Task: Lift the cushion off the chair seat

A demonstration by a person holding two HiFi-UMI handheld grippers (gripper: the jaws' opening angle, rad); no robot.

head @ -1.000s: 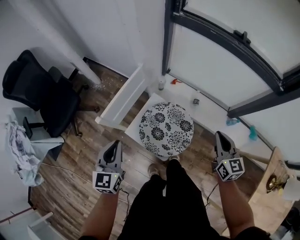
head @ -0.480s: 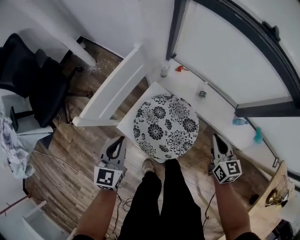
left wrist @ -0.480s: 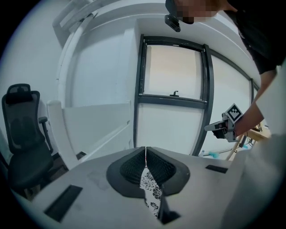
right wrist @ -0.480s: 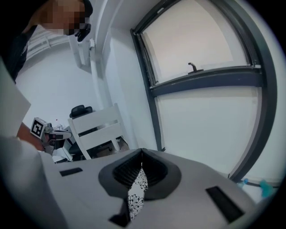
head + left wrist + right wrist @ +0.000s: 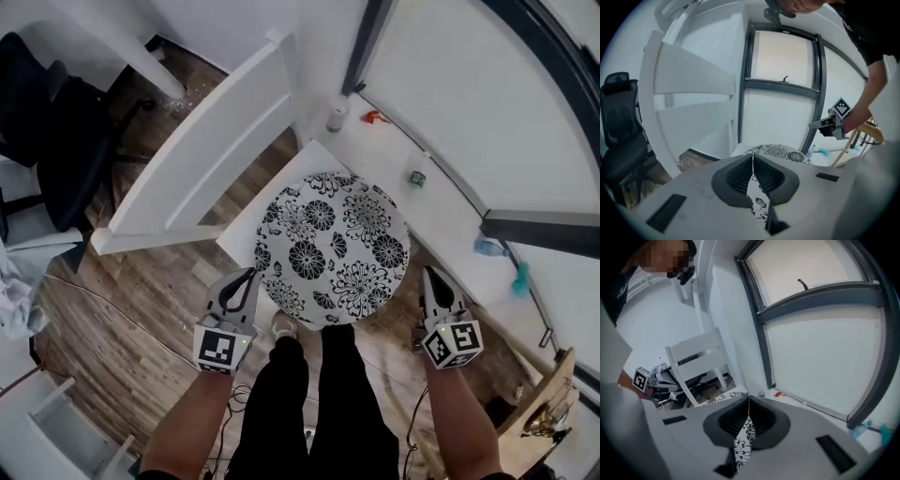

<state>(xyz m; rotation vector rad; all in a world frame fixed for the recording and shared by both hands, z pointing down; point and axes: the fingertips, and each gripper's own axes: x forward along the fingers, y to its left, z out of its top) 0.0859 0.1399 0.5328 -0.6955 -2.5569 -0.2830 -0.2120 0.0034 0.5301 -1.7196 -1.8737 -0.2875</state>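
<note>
Change since a second ago: both grippers have sunk toward the chair, and in the head view the cushion (image 5: 333, 248) now fills more of the frame, with a gripper on either side of it.
Cushion: round, white with black flowers, lying flat on the white chair seat (image 5: 242, 242), which shows as a square corner past its left edge.
Chair: white wooden backrest (image 5: 197, 159) running up and left from the seat.
Surface and room: we stand on a wood-plank floor (image 5: 141, 300); a black office chair (image 5: 56, 141) is at the far left, and a dark-framed window (image 5: 525, 225) rises over a white ledge (image 5: 441, 197) that carries a few small things.
Left gripper (image 5: 246, 277): jaws pressed together with nothing held, tips just beside the cushion's lower left edge; we cannot tell if they touch it.
Right gripper (image 5: 430, 275): jaws together and holding nothing, tips near the cushion's lower right edge, apart from it.
Us: black trouser legs (image 5: 309, 403) between the two grippers, a shoe (image 5: 283, 324) near the cushion's near edge.
Print: square black-and-white marker patterns on the left cube (image 5: 217, 349) and the right cube (image 5: 452, 343).
</note>
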